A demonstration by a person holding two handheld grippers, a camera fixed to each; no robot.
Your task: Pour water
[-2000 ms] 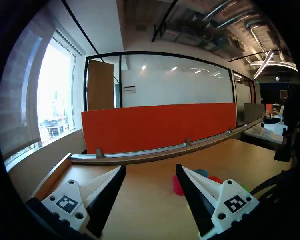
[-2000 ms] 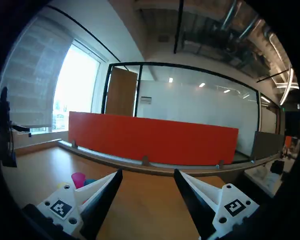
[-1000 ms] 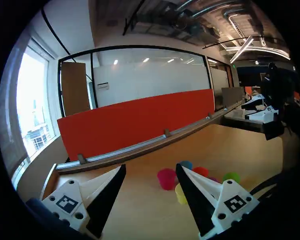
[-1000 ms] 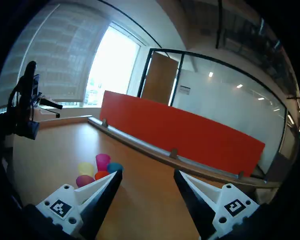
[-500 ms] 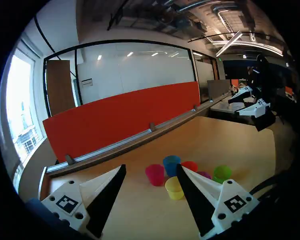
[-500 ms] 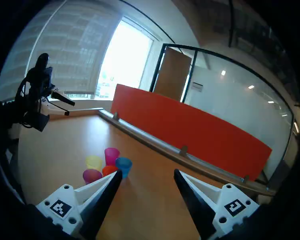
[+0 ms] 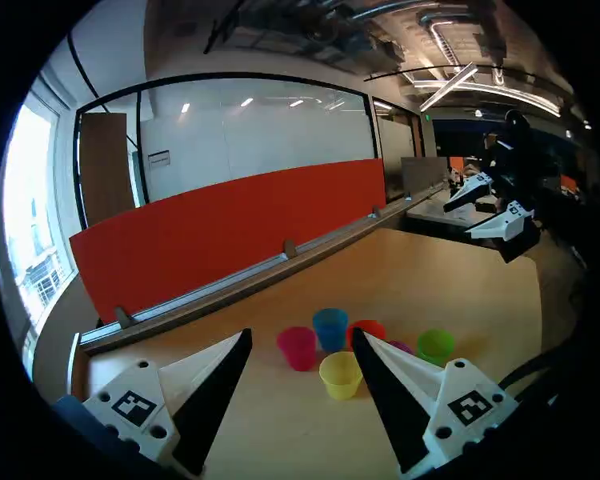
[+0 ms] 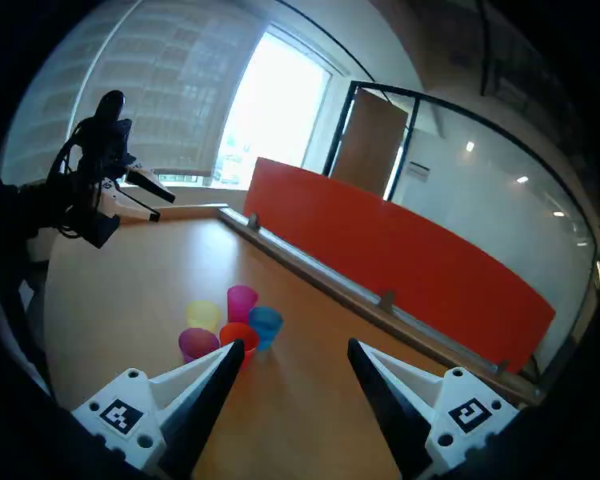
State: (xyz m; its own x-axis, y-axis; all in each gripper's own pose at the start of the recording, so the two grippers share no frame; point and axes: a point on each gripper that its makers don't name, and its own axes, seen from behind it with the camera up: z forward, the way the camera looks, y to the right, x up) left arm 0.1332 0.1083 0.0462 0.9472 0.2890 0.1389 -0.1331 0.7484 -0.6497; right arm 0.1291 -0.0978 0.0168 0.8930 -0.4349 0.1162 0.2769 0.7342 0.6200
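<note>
Several small plastic cups stand clustered on the wooden desk (image 7: 444, 280). In the left gripper view I see a pink cup (image 7: 298, 347), a blue cup (image 7: 330, 328), a red cup (image 7: 367, 329), a yellow cup (image 7: 341, 374) and a green cup (image 7: 435, 346). My left gripper (image 7: 300, 334) is open above the desk, short of the cups, and holds nothing. The right gripper (image 7: 492, 210) hangs open at the far right. In the right gripper view the pink cup (image 8: 241, 302), blue cup (image 8: 265, 324), yellow cup (image 8: 202, 314), red cup (image 8: 238, 336) and purple cup (image 8: 198, 344) sit left of the open right gripper (image 8: 294, 346).
An orange divider panel (image 7: 236, 220) on a rail runs along the desk's far edge, with a glass wall behind it. A bright window (image 8: 272, 120) lies beyond the desk. The left gripper (image 8: 128, 196) and the arm holding it show at the far left of the right gripper view.
Both cameras have tipped down and swung toward the cups, which now show more fully and nearer. Both grippers stay open and empty.
</note>
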